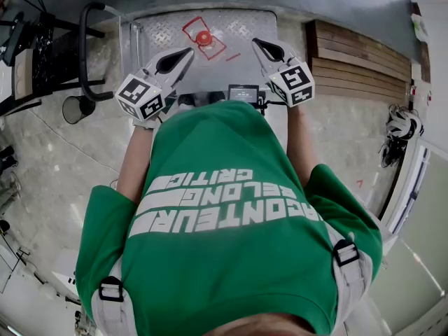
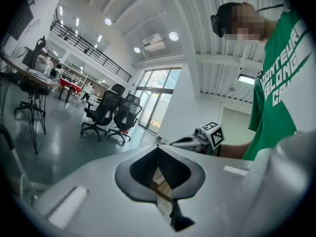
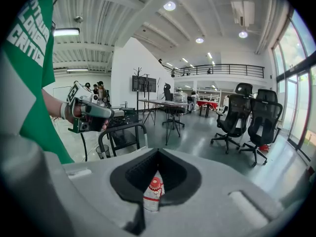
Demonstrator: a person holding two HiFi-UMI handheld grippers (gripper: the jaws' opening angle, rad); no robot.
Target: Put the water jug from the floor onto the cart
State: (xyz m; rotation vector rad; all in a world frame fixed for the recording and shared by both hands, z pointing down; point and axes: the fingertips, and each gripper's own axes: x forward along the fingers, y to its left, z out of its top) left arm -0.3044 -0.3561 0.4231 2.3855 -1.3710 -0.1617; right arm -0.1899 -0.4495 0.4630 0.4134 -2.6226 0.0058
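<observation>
Close to the chest, the left gripper (image 1: 180,56) and right gripper (image 1: 264,47) were held side by side. Each had its jaws pressed together on nothing, likely because the carrying was done. Just past their tips the jug (image 1: 203,38) stood upright on the cart (image 1: 157,26), near the deck's middle, where it would probably ride steadily. The cart's handle (image 1: 84,47) rose at the left.
</observation>
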